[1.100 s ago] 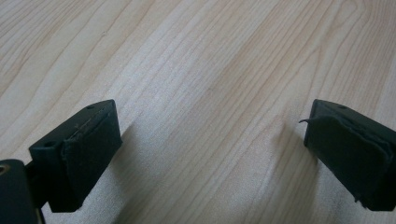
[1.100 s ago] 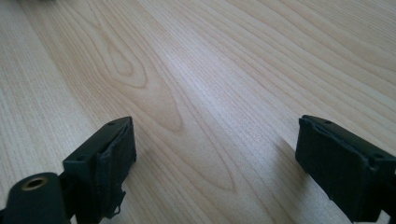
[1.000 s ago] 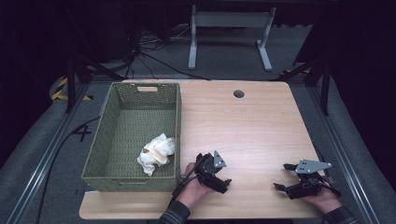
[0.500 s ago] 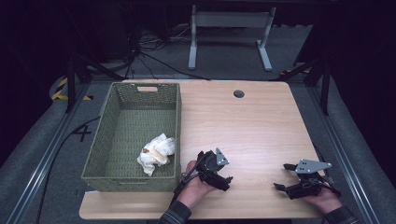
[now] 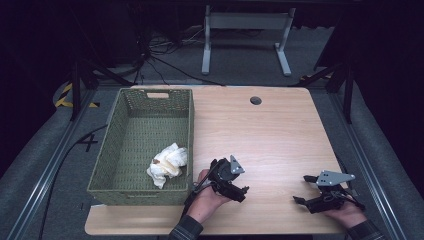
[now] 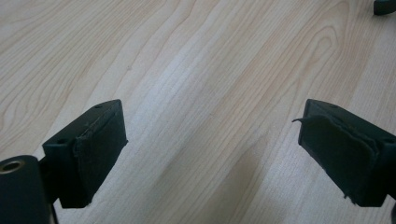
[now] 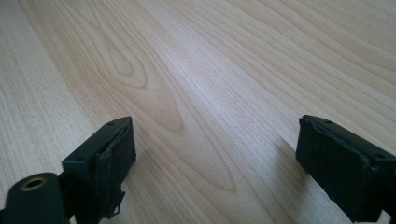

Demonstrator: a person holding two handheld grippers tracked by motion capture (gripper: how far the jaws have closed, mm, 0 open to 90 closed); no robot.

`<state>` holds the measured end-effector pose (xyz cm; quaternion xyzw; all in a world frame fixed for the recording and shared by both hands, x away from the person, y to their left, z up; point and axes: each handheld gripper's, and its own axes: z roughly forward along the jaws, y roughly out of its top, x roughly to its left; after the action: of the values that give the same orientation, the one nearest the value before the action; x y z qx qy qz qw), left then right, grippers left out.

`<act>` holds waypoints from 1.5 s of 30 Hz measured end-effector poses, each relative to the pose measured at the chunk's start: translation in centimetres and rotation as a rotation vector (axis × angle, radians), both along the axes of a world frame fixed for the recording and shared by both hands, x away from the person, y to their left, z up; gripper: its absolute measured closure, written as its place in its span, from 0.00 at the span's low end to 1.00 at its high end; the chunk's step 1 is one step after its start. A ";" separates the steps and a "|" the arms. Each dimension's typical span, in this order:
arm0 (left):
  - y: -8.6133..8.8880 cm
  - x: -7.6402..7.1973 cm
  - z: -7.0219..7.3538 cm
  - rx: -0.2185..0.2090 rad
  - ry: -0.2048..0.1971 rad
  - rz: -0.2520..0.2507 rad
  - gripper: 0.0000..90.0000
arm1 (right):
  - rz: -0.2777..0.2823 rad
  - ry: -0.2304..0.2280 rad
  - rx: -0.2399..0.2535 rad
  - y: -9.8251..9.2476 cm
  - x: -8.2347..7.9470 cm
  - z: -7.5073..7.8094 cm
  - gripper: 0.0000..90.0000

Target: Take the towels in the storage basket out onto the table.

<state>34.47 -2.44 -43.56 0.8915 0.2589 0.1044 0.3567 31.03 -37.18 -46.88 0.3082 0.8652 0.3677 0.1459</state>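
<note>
Table (image 5: 280, 130): wooden, bare near both tongs.
Left tongs (image 5: 239, 190): held apart, nothing gripped.
Right tongs (image 5: 301, 189): held apart, nothing gripped.
Basket (image 5: 131, 187): crumpled cloth (image 5: 167, 162) contained.

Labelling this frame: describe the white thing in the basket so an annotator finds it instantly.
On the wooden table, find the green woven basket at its left. In its near right corner lies a crumpled white cloth with a brownish stain, the one pale, soft thing there.
</note>
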 end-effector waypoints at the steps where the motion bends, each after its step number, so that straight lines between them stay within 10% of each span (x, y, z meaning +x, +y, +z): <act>1: 0.0 0.0 0.2 0.002 -0.001 -0.001 0.09 | 0.000 0.000 0.000 0.0 0.0 0.0 0.14; 45: 3.0 2.0 7.8 -0.085 0.014 -0.065 0.10 | 0.001 -0.002 -0.001 0.0 0.1 0.0 0.14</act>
<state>36.49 0.60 -35.81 0.8842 0.2367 0.0753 0.3955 31.11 -37.15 -46.88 0.3073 0.8654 0.3677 0.1465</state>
